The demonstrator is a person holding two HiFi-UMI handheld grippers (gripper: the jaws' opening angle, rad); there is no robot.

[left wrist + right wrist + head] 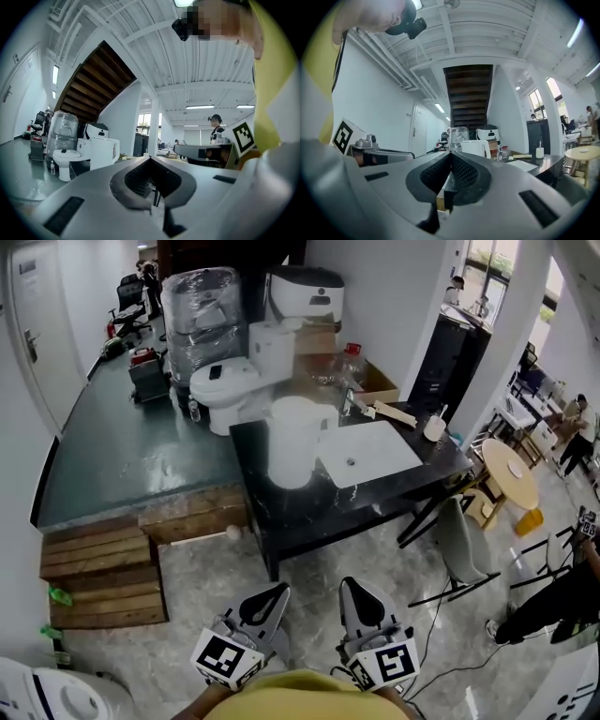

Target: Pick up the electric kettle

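Note:
The white electric kettle (294,441) stands upright on the black table (309,517), at its left part beside a white basin (368,455). Both grippers are low in the head view, on the near side of the table and well short of it. My left gripper (277,591) has its jaws together with nothing between them. My right gripper (350,585) is likewise shut and empty. In the left gripper view the kettle (104,153) shows far off, left of the closed tips (150,159). The right gripper view has the kettle (476,148) just right of its tips (450,154).
A white toilet (231,382) and wrapped goods stand on a raised green platform (131,460) behind the table. Wooden steps (105,577) lie to the left. A grey chair (462,538), a round wooden table (510,474) and people are at the right. Cables cross the floor.

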